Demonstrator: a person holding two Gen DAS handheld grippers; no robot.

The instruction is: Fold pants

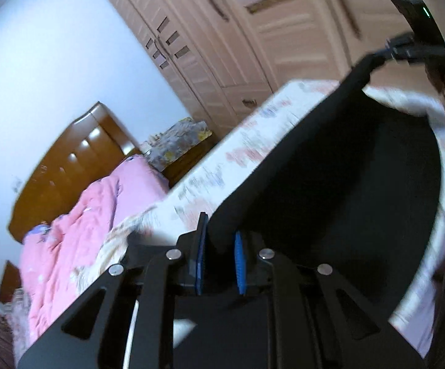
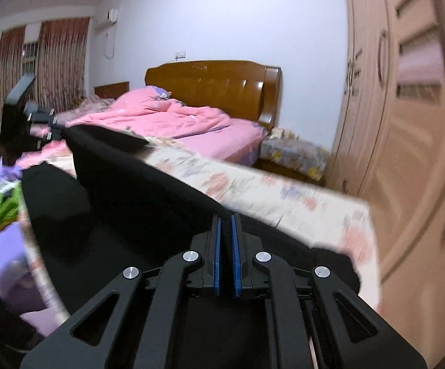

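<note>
- Both grippers are clamped on the pants (image 1: 330, 169): the left gripper (image 1: 221, 241) has its blue pads pinched on one corner of the black cloth, and the right gripper (image 2: 226, 236) has its pads nearly together with the thin edge between them.
- The pants hang in the air as a taut sheet stretched between the two grippers, above the bed (image 2: 284, 193) — not lying on it.
- By my reading the folding is at an early or middle stage: the cloth is lifted and spread, and no finished fold shows. Laying it down and doubling it over is probably left to do.
- The cloth is plain black, matte and limp, sagging in a curve below its straight top edge.
- The bed has a pale floral sheet; a crumpled pink quilt (image 2: 173, 117) lies near the glossy wooden headboard (image 2: 216, 86) — the wardrobe (image 2: 407, 123) has slatted panel doors.
</note>
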